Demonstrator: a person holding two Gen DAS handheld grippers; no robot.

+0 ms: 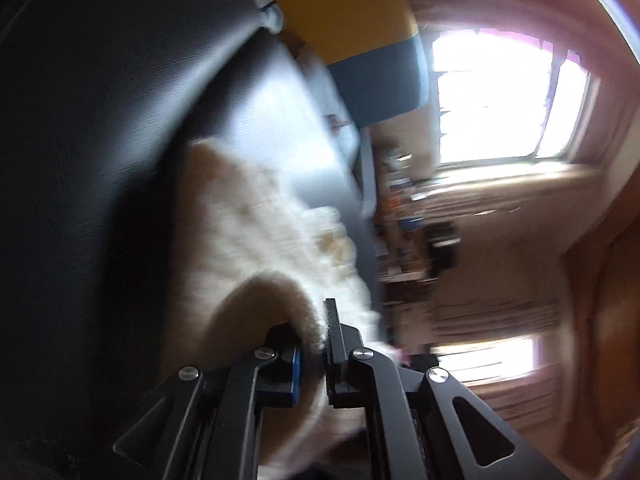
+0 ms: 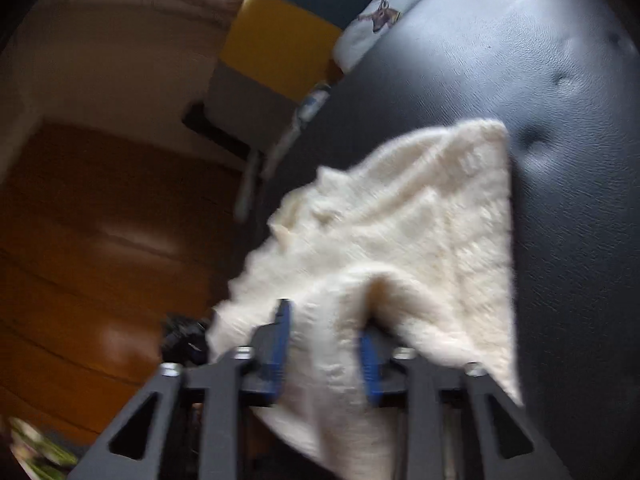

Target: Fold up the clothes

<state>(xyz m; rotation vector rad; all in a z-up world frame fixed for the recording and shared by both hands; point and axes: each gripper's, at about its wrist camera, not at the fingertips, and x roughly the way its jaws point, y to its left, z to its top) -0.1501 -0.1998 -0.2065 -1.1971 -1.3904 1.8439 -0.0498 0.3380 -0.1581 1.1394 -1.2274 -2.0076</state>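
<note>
I've got the fluffy cream knit garment (image 2: 400, 220) pinched at two edges: left gripper (image 1: 320, 344) nipped tight on a thin hem, right gripper (image 2: 324, 344) clamped on a thicker bunch with its blue pads (image 2: 280, 344) apart. It drapes on the black leather cushion (image 2: 560, 160), likely mid-fold. Right view shows the spread and wooden floor (image 2: 100, 240); left shows only a bright window (image 1: 492, 92).

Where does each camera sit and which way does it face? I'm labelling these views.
Left wrist: on the left hand-held gripper, facing along its fingers at the cream fleece garment, black cushion and window.
Right wrist: on the right hand-held gripper, facing down at the garment, cushion and wooden floor.
Shared: garment, cushion, yellow-and-blue pad.
</note>
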